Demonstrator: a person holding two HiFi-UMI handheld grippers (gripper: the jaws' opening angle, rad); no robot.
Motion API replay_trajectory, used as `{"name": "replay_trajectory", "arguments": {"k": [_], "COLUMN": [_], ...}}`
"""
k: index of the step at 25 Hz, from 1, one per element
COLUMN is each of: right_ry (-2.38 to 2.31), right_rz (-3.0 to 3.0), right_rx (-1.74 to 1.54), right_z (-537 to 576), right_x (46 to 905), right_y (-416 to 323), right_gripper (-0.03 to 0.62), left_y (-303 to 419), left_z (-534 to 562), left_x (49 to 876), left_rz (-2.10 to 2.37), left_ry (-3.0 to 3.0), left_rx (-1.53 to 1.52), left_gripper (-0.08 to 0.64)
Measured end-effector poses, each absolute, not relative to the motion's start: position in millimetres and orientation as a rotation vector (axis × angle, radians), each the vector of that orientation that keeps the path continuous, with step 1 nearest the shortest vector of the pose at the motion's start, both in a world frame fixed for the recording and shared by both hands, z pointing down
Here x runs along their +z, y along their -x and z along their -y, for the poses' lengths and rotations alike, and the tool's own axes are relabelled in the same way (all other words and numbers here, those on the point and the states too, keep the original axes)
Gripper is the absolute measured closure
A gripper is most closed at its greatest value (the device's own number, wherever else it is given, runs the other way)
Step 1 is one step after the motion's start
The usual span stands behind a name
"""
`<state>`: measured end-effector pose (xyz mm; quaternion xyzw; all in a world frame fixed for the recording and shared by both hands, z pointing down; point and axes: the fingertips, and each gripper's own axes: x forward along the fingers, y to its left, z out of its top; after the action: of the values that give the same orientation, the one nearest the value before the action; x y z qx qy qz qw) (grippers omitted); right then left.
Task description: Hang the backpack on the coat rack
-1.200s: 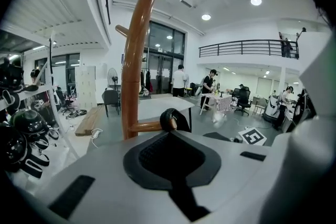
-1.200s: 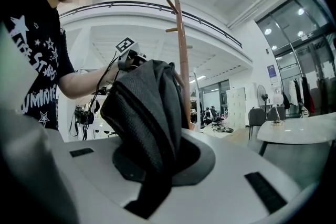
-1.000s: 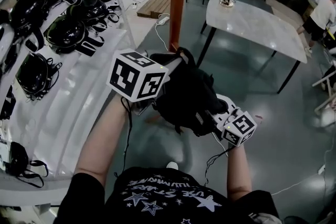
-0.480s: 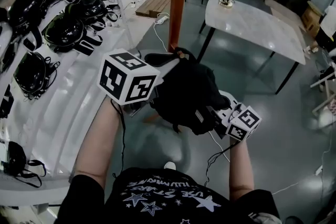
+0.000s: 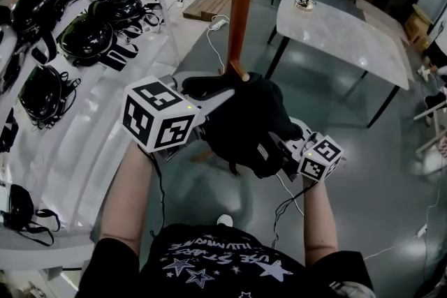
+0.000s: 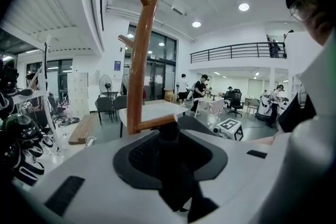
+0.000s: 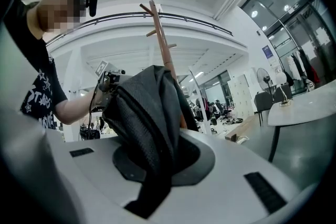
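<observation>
- Beside the coat rack (image 5: 242, 3), in the head view, the black backpack (image 5: 244, 118) hung between the two grippers, its upper part against the trunk.
- On the left gripper (image 6: 170, 157) the jaws were opening. The carry loop (image 6: 169, 136) of the backpack stood between them, and the pads did not appear to press on it.
- On the right gripper (image 7: 163, 165) the jaws were closed on a fold of the backpack fabric, holding the bag from its lower right side.
- Key relation: the carry loop lay straight ahead of the left jaws, touching the outer end of the lowest peg (image 6: 155, 123). The long axis of the peg ran outward from the trunk and rose slightly.
- From the head view, the peg tip showed just past the loop. The loop was therefore judged to be over the peg, though not certainly.
- Of the two, the left gripper stood nearer the peg, and the right gripper lay below it, under the bag.
</observation>
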<state>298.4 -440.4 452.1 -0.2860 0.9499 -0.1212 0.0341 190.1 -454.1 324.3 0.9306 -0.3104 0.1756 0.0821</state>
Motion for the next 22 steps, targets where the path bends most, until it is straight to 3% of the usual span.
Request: {"name": "replay_trajectory", "arguments": {"k": [9, 18, 22], "right_ry": [0.863, 0.87, 0.873], "right_rz": [-2.928, -2.914, -2.914], "right_rx": [-0.311, -0.315, -0.305], "right_z": [423.3, 415.9, 413.3], "right_x": [437.7, 431.5, 431.2], "right_y": [-296.9, -300.5, -299.7], "right_gripper": [0.538, 0.539, 0.538], "left_y": [-188.0, -220.4, -224.3], "left_z": [441.3, 441.6, 447.3], "left_x": [315.7, 298.6, 295.7], "left_rz": [0.953, 0.998, 1.072], "left_ry": [-2.912, -3.144, -3.185], "left_rx": [0.496, 0.674, 0.758], "left_gripper": [0.405, 0.396, 0.475]}}
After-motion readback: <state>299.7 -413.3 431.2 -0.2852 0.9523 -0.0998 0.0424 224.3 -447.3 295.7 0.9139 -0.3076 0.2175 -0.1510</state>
